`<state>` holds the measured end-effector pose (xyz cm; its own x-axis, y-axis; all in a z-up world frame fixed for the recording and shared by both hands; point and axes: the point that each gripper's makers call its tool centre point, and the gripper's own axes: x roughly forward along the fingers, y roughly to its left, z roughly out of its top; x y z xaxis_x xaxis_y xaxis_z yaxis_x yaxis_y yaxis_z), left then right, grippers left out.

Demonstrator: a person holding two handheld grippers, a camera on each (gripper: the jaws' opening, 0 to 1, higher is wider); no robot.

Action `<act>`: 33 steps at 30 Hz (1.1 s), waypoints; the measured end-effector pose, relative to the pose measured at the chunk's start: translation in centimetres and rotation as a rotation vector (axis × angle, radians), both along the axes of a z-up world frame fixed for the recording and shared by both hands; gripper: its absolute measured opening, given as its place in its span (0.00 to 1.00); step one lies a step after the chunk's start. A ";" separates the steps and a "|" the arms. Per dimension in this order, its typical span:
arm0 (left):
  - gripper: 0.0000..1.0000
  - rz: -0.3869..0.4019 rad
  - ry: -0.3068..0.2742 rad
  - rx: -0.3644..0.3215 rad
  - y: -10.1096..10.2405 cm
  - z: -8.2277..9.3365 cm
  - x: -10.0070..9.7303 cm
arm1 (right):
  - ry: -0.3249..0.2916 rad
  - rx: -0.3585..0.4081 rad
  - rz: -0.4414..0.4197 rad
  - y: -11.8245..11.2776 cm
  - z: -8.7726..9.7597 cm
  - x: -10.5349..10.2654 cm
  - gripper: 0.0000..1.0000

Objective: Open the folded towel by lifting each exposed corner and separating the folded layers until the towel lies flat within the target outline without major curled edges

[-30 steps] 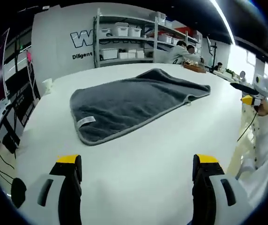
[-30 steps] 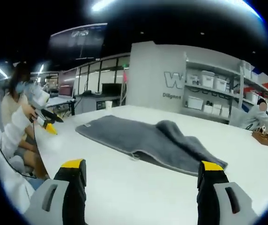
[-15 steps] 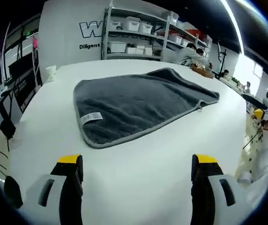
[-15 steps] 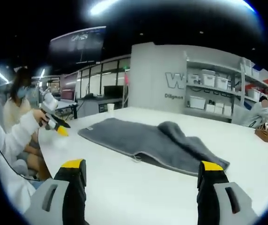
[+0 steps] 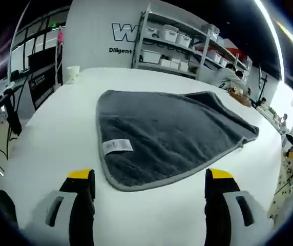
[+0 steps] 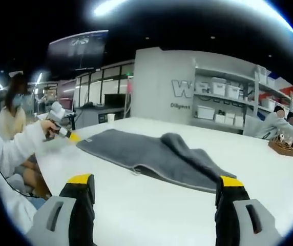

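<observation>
Task looks barely begun: grey towel (image 5: 172, 136) lies folded on white counter (image 5: 54, 138), w/ a hump (image 6: 187, 146) at far side, corners untouched, left tongs (image 5: 145, 205) & right tongs (image 6: 154, 207) both wide apart, gripping nothing, near its edge.

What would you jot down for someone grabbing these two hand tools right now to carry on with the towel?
Left gripper: open, empty, above the table, just short of the grey towel's near corner with the white label.
Right gripper: open, empty, further back from the towel's long edge.
Towel: folded, one layer flopped over in a raised ridge. I can't make out a target outline.
Done: nothing unfolded yet.
Left: probably take the near corner, lift, peel the layers apart, spread flat, smooth the edges.
</observation>
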<state>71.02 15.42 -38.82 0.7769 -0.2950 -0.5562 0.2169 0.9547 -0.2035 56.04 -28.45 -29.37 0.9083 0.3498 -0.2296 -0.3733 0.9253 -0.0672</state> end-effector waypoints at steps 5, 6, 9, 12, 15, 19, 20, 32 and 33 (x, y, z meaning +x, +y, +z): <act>0.70 0.068 0.001 0.022 1.2 -1.1 1.0 | -0.002 0.005 0.004 0.0 0.1 -0.1 0.97; 0.67 0.078 -0.003 0.026 1.4 -1.2 1.2 | -0.002 0.004 0.004 -0.1 0.1 -0.1 0.97; 0.53 0.103 -0.024 0.029 1.9 -1.3 1.7 | 0.002 0.003 0.007 -0.2 0.0 -0.2 0.96; 0.53 0.119 -0.014 0.068 2.4 -2.0 1.9 | -0.003 0.012 -0.002 -0.5 0.1 -0.2 0.96; 0.51 0.118 -0.012 0.095 2.5 -2.7 1.8 | 0.000 0.010 -0.006 -0.6 0.0 -0.3 0.95; 0.41 0.116 -0.008 0.102 2.4 -3.1 1.7 | 0.008 0.007 -0.005 -0.5 -0.2 -0.2 0.94; 0.39 0.122 -0.014 0.116 2.6 -3.2 1.8 | 0.010 0.006 -0.004 -0.5 -0.3 -0.2 0.94; 0.22 0.098 -0.051 0.210 3.1 -3.3 1.8 | 0.016 0.012 -0.006 -0.7 -0.4 0.0 0.89; 0.21 0.096 -0.056 0.218 3.0 -3.3 1.8 | 0.018 0.011 -0.007 -0.8 -0.5 0.0 0.89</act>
